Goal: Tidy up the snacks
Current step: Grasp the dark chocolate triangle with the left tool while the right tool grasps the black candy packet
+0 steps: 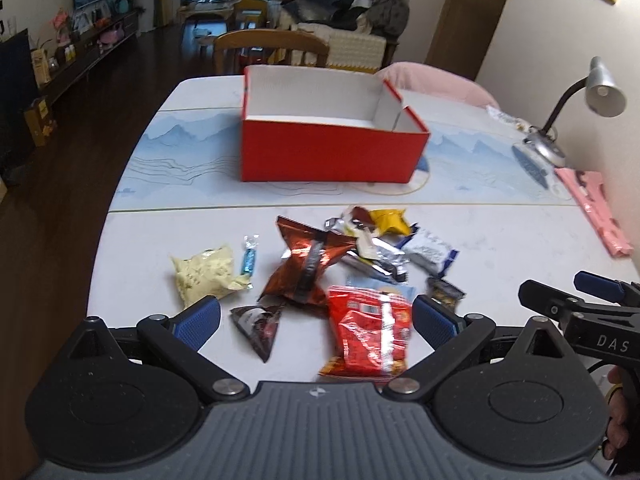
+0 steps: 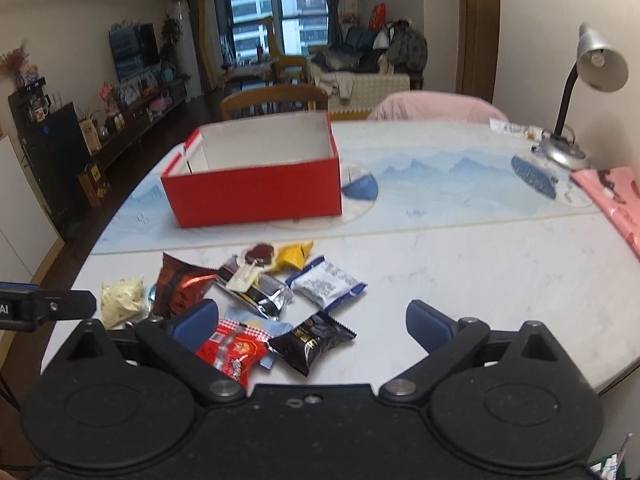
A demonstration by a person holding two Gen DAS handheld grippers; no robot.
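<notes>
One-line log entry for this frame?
stage: pre-grasp | left gripper: open over red foil snack packet | right gripper: open, empty | open red cardboard box: empty

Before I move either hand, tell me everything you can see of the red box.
The red box is an open, lidless rectangular carton that looks like cardboard, red outside and white inside. It stands upright on the blue mountain-print table mat, beyond the heap of snack packets and apart from them. One end wall shows a folded flap with a gap at the corner. No snacks show inside, though its floor is mostly hidden. Nothing touches it but the mat.
</notes>
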